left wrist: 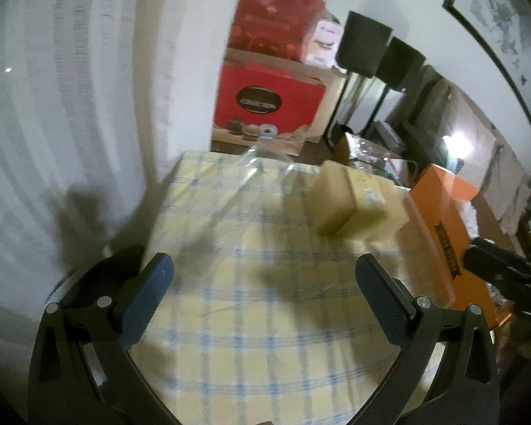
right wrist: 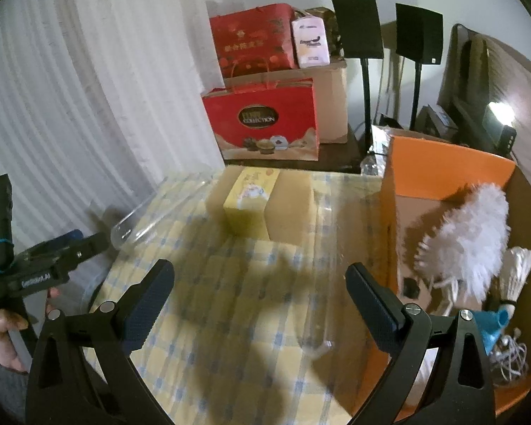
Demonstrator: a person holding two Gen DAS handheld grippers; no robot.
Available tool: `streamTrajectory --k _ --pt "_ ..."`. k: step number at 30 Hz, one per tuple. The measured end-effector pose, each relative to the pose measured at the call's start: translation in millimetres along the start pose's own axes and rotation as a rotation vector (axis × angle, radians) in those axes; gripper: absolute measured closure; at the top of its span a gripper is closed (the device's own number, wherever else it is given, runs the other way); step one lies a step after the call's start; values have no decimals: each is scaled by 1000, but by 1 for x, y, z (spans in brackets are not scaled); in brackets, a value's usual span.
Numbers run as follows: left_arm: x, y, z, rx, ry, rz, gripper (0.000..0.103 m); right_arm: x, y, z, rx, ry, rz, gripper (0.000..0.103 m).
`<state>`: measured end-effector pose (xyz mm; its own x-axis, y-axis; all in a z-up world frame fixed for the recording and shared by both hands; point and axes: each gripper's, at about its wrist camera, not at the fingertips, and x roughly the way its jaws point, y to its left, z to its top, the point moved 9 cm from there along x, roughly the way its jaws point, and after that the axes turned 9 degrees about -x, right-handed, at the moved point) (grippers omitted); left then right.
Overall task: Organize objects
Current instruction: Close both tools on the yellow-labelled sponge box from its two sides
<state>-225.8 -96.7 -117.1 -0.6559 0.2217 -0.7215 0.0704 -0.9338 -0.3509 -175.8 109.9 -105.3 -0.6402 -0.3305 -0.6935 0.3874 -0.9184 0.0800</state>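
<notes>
both claws hang released above a surface (right wrist: 230,336) covered in a yellow cloth with blue checks. the left claw (left wrist: 263,283) has its blue-padded fingers spread wide with nothing between them, and so does the right claw (right wrist: 260,287). a yellow carton (right wrist: 253,202) with a printed top sits towards the far side of the surface, touching a plain brown box (right wrist: 290,209) on its right. a clear plastic tube (right wrist: 152,209) lies tilted at the left edge of the cloth. at the right stands an open orange box (right wrist: 442,163) holding a white feather duster (right wrist: 467,237), a shuttlecock (right wrist: 517,272), something blue and some white cord. red gift bags (right wrist: 262,124) stand behind, beside a white curtain (right wrist: 70,106).
</notes>
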Motion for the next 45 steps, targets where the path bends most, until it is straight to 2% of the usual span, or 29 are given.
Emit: streamTrajectory --k 2,5,8,11,15,19,23,24,26,33,39,41,45 --pt "8 -8 4 -1 3 -16 1 7 0 5 8 2 16 7" --pt "24 -18 10 1 17 -19 10 23 -1 13 16 10 28 12" --pt "40 -28 17 -1 38 -31 15 39 -4 19 15 25 21 17" --pt "56 -38 22 -13 60 -49 25 54 -11 25 31 38 20 22" --pt "71 -49 28 -30 79 -73 36 70 -22 30 61 53 25 32" --pt "84 -62 34 -30 92 -96 41 79 -31 33 82 59 33 40" --pt "99 -70 34 -19 115 -85 52 88 -34 36 96 72 48 47" --pt "104 -70 34 -23 124 -83 53 90 -35 36 100 77 54 51" --pt "109 -69 31 -38 140 -85 54 96 -35 36 104 94 62 56" --pt "121 -70 27 -86 181 -125 58 104 -35 36 91 115 50 57" --pt "121 -71 25 -88 186 -125 59 110 -35 30 64 155 19 57" --pt "123 -75 21 -97 210 -161 59 112 -34 28 73 161 33 56" --pt "116 -73 22 -112 194 -154 59 110 -30 30 72 154 45 58"
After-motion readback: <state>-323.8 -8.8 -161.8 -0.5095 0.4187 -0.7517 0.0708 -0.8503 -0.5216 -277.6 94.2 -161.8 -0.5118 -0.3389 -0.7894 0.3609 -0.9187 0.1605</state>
